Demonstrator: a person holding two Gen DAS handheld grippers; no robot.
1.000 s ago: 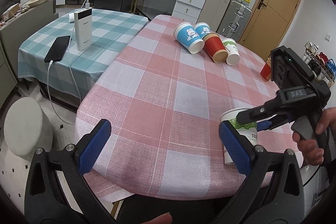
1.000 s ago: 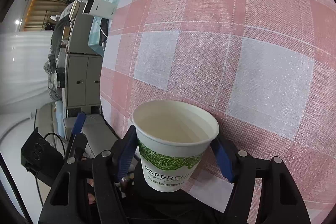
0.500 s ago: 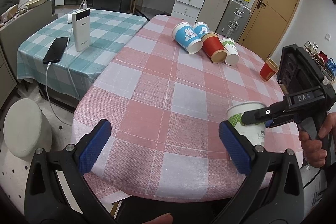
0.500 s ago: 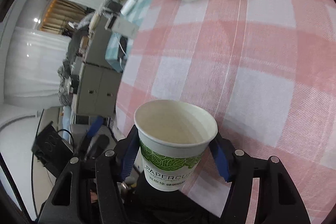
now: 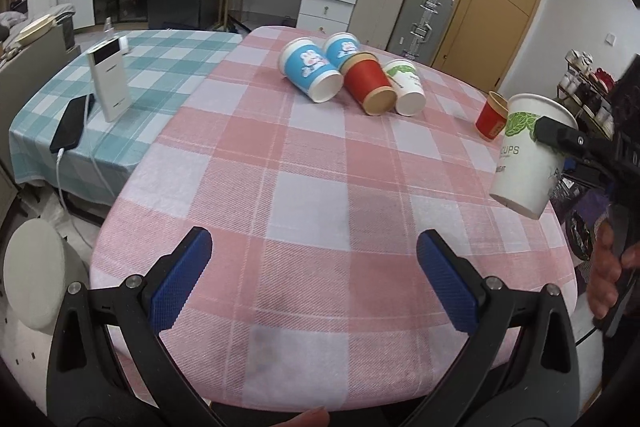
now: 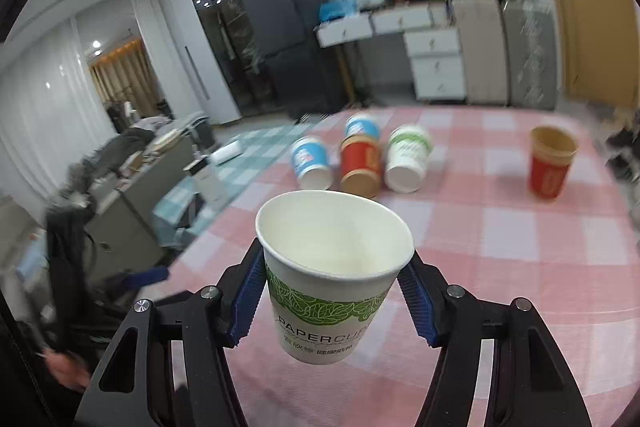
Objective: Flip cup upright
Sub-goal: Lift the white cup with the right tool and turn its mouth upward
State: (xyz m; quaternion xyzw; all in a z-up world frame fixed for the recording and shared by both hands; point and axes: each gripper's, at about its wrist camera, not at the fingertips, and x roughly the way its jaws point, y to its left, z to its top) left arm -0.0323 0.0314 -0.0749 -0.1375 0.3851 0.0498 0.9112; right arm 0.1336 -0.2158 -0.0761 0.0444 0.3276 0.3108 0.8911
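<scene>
Right wrist: fingers (image 6: 416,297) clamp empty white cup (image 6: 334,277) mouth-up, left gripper (image 5: 316,277) spread, unladen

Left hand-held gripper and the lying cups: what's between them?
Only bare pink checked tablecloth, per the left wrist view, from the left hand-held gripper to the lying cups.

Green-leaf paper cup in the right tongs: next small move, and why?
Probably lower it straight down and set its base on the pink checked tablecloth. The paper cup is already mouth-up, clamped by the right tongs and hanging above the cloth; the left tongs are open and idle.
</scene>
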